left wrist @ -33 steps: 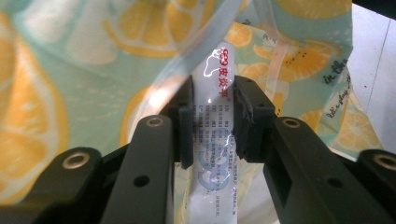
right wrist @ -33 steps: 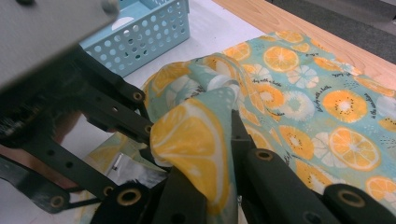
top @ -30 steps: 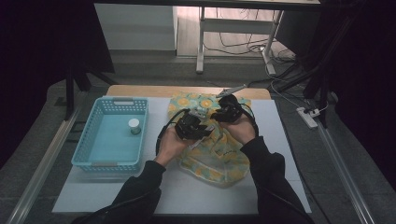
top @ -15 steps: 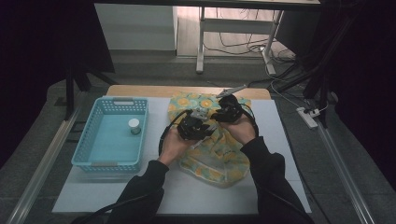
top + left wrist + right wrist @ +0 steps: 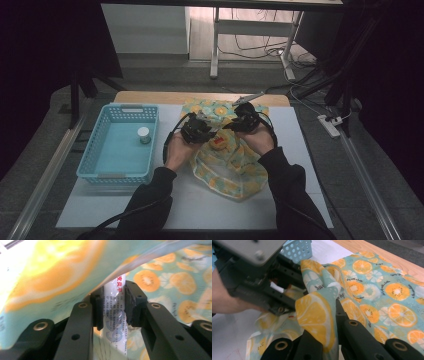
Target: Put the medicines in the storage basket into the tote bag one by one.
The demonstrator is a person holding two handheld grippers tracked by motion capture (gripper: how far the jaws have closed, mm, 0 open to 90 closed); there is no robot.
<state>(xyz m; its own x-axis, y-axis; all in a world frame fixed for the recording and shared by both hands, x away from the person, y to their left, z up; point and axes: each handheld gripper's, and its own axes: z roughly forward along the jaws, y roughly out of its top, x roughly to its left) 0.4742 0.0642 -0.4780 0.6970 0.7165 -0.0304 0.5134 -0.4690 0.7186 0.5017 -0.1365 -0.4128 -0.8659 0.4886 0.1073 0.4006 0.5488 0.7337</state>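
- The left tongs [image 5: 113, 306] are pinching a slim white packet [image 5: 114, 315] with red and blue print, jaws closed nearly together on its 2 sides, right at the mouth of the fruit-print cloth bag [image 5: 162, 280].
- The right tongs [image 5: 322, 335] are clamping a fold of that bag's rim, jaws shut on the cloth with an orange-slice patch draped over them.
- In the high view, both tongs are meeting over the middle of the table [image 5: 300, 125], the left tongs [image 5: 197, 129] just beside the right tongs [image 5: 245, 121], with the bag [image 5: 230, 170] spreading out beneath them and toward the person.
- My read: the right side is holding the mouth open while the left is working the packet at the opening; in or out, I cannot tell.
- The packet is looking light, glossy and probably slippery, so a grip across its flat middle is likely the safest hold.
- The cloth is soft and floppy, sagging wherever it is unsupported; the hemmed rim is the place to take it.
- Off to the left, a blue basket [image 5: 90, 160] is sitting with 1 small white-capped jar [image 5: 144, 134] inside.
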